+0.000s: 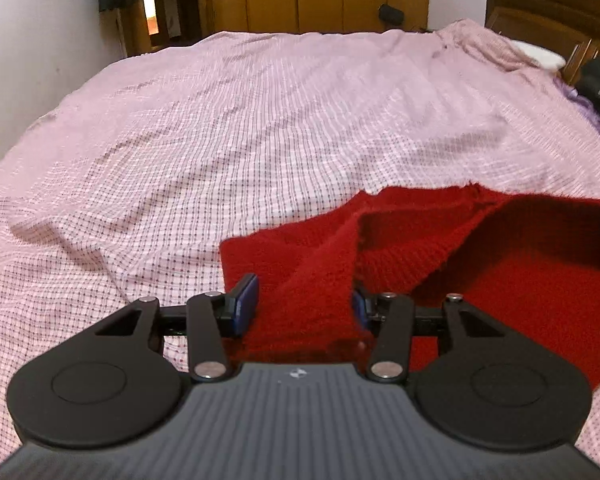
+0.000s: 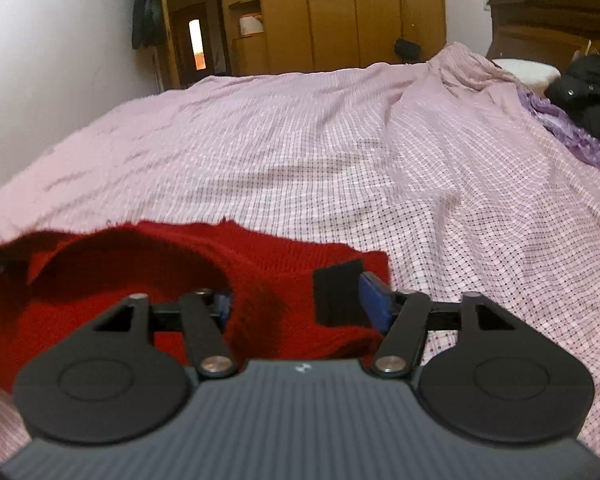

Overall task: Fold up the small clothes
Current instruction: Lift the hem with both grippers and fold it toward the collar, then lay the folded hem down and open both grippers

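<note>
Red knit sweater [image 1: 480, 272] lies on the pink checked bedsheet [image 1: 220, 140]; a fold of it sits between the blue pads of the left gripper [image 1: 304, 306], whose jaws stand partly apart, not pressing. From the right wrist, the sweater [image 2: 160, 264] bunches between the right gripper [image 2: 302, 300], jaws wide, a black patch [image 2: 338, 292] beside one pad.

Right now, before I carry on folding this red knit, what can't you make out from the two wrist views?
- Red knit garment: left wrist view, its right side runs off the frame edge; its type is unclear.
- Its near hem: both views, hidden behind the gripper bodies.
- Left gripper: cloth lies between the jaws, covering the inner pad faces; contact unclear.
- Black patch on the knit: right wrist view, blurred; label or not, unclear.
- Dark bundle by the headboard: cut by the edge.
</note>
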`<state>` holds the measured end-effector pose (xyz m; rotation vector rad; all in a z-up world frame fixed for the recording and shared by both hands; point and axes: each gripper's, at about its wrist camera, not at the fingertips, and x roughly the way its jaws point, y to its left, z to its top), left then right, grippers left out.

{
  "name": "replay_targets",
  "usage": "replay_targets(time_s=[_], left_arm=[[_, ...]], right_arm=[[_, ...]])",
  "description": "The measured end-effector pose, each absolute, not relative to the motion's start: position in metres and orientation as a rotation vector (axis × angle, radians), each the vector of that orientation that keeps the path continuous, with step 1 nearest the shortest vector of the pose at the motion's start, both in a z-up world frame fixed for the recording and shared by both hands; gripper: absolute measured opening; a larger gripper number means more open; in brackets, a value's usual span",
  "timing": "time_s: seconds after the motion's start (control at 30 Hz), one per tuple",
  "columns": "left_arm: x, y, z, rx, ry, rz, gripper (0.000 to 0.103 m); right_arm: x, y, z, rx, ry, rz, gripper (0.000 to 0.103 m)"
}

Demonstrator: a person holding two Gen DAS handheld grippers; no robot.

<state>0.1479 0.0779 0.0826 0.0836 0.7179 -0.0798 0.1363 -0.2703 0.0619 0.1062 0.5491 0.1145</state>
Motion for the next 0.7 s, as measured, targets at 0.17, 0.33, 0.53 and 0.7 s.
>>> replay_targets(time_s=[0.17,0.33,0.53,0.7], left_arm=[[0.153,0.091,0.099,0.067,0.703,-0.06,0.055],[0.155,0.102,0.118,0.027,0.667,-0.041,0.055],[0.149,0.107,0.118,0.023,0.675,-0.031,0.055],[0.147,0.114,0.098,0.019,0.716,-0.019,0.055]], right_arm=[[0.133,-0.275,0.067,0.107,0.539,0.123,0.073],[0.132,-0.277,0.08,0.143,0.521,0.158,0.074],[0.142,-0.281,0.105,0.147,0.543,0.162,0.085],[0.138,-0.292,0.115,0.139,0.519,0.148,0.085]])
